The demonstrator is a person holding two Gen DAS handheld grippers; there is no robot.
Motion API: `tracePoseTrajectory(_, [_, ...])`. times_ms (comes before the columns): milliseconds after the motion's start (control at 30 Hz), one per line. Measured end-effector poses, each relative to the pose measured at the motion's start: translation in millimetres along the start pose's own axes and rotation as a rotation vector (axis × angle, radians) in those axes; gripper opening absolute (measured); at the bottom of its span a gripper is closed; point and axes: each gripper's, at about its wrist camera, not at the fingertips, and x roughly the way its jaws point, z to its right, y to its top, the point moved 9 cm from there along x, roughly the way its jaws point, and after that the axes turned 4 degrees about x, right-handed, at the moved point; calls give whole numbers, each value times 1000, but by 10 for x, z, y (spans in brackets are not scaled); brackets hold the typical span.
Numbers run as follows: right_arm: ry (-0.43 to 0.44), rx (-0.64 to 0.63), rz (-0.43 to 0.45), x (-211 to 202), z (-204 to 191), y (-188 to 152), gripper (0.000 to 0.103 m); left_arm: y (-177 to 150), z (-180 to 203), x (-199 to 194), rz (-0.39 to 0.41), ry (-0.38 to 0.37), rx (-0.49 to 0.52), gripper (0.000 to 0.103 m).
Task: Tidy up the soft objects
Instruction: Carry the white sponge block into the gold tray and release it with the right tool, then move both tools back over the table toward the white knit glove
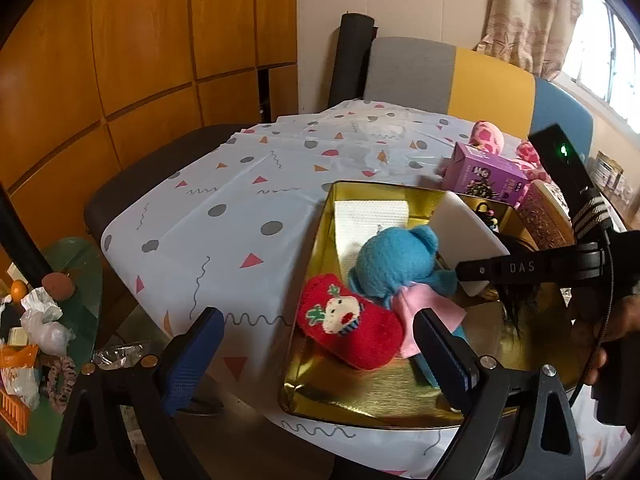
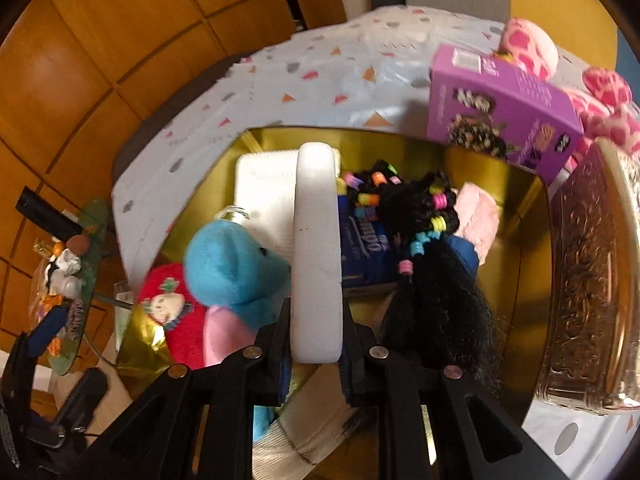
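A gold box (image 1: 360, 396) sits on the patterned tablecloth (image 1: 224, 208). In it lie a red plush (image 1: 352, 324), a blue plush with a pink skirt (image 1: 396, 264) and a white pad (image 1: 368, 216). My left gripper (image 1: 320, 356) is open, its fingers either side of the red plush at the box's near corner. My right gripper (image 2: 316, 344) is shut on a white foam divider (image 2: 316, 248) standing on edge across the box (image 2: 516, 208). Left of the divider are the blue plush (image 2: 232, 268) and red plush (image 2: 172, 308); right of it a black beaded hairpiece (image 2: 432, 248) and a pink soft item (image 2: 480, 216).
A purple carton (image 1: 484, 176) and a pink spotted plush (image 1: 488, 136) lie behind the box. An ornate gold lid (image 2: 588, 280) leans at the box's right side. A green side table (image 1: 60, 320) with clutter stands low left. A chair (image 1: 452, 76) is behind the table.
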Motion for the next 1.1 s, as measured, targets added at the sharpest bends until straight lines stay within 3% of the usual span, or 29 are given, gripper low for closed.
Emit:
tracePoseTrajectory(100, [-4,24,-19,82,75,-16,18,-9,-35,20,-3,7,-7,96])
tracePoseTrajectory(233, [-13,19,-4,35,138,-24,32,-19,-36,38,-10,9,-8,96])
tracePoseTrajectory(300, [-28,3,16,-39,137,-19,34,-24,-27,39,-11,10,-6,96])
tracePoseTrajectory(567, [-91,-42,110,-299,189,17,35,-20,19,22,-9,9,6,97])
tracePoseTrajectory(900, [-129,-45,96,-158,233,-43,35,48,90,-71,16,4,21,99])
tracePoseTrajectory(1100, [-119,-32,125,-306,228,-35,35,74,152,-98,22,-2,35,99])
